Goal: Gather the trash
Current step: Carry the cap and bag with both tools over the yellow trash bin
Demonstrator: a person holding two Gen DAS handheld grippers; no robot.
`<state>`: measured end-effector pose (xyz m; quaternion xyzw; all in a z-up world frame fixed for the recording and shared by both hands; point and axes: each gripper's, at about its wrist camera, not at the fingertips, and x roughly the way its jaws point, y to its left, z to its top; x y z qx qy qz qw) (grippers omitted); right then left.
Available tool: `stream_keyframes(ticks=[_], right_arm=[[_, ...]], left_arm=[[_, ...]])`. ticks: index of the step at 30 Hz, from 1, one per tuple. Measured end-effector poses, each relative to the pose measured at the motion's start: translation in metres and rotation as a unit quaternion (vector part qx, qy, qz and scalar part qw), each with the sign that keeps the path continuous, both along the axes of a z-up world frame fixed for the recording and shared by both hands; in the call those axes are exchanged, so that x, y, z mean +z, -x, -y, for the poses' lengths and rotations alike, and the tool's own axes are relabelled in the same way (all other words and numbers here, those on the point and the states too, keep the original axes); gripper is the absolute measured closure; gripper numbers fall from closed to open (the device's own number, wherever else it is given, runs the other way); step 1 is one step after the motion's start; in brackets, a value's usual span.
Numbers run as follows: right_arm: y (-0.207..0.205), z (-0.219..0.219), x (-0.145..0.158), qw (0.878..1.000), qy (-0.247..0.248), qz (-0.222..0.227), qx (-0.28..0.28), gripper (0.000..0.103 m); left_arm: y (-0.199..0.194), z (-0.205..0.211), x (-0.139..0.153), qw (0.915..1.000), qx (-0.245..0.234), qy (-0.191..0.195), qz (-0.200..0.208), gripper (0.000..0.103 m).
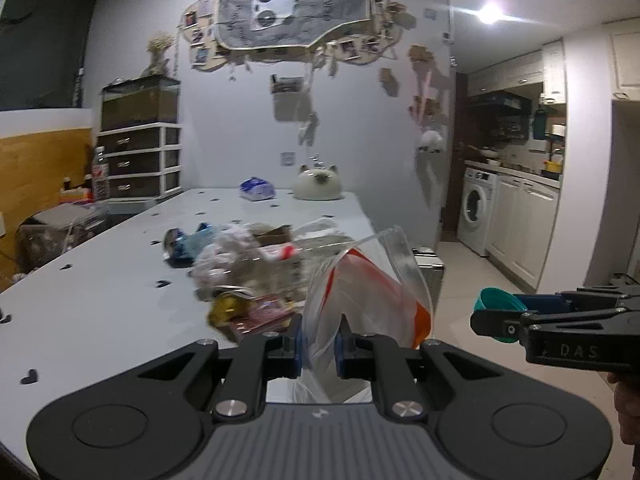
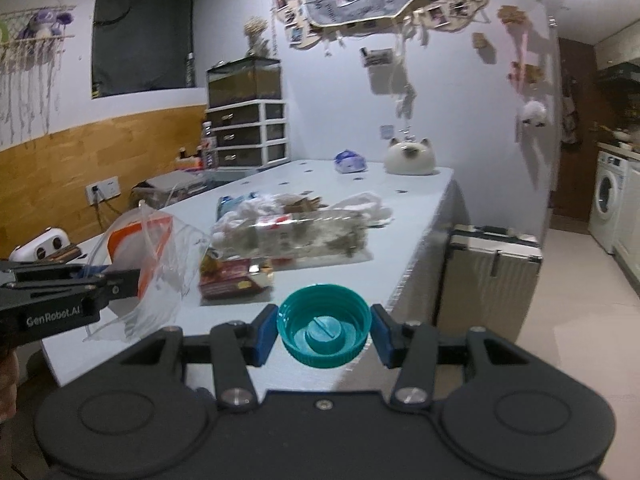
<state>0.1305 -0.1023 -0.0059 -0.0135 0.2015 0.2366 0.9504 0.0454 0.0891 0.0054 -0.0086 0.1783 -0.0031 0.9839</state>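
My left gripper point(image 1: 318, 350) is shut on a clear plastic zip bag point(image 1: 360, 292) with an orange patch, held up near the table's front edge. The same bag point(image 2: 152, 264) shows at the left of the right wrist view, pinched by the left gripper point(image 2: 132, 280). My right gripper point(image 2: 324, 328) is shut on a teal bottle cap point(image 2: 325, 326), its hollow side facing the camera. In the left wrist view the cap point(image 1: 496, 306) sits at the tip of the right gripper point(image 1: 496, 318), to the right of the bag. A trash pile point(image 1: 256, 264) with a crushed bottle and wrappers lies mid-table.
The white table point(image 1: 100, 300) carries a blue packet point(image 1: 256, 189) and a cat-shaped ornament point(image 1: 318, 184) at its far end. A silver suitcase point(image 2: 492, 276) stands on the floor by the table's right side. A drawer unit point(image 2: 248, 132) and a washing machine point(image 2: 608, 200) line the walls.
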Motion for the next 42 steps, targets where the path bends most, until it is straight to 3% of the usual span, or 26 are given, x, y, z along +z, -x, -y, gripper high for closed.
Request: stream_keyframes(ticks=[14,23,32,42], right_arm=[[0.013,0.087,0.0,0.996,-0.007,0.013,-0.087,0.053],[0.006,0.136,-0.012,0.99,-0.014,-0.001,-0.143,0.053],[-0.025,0.18,-0.044,0.98,-0.02,-0.044,-0.195,0.053],[-0.1,0.217,-0.11,0.967,-0.046,-0.107,-0.228,0.053]], left_arm=[[-0.017,0.083,0.002,0.9977,-0.063,0.014,0.02,0.087],[-0.049,0.137,-0.009,0.9926,-0.118,0.028,0.006,0.087],[-0.1,0.186,-0.046,0.9861,-0.148,0.058,-0.046,0.087],[-0.193,0.224,-0.105,0.9812,-0.131,0.098,-0.102,0.087]])
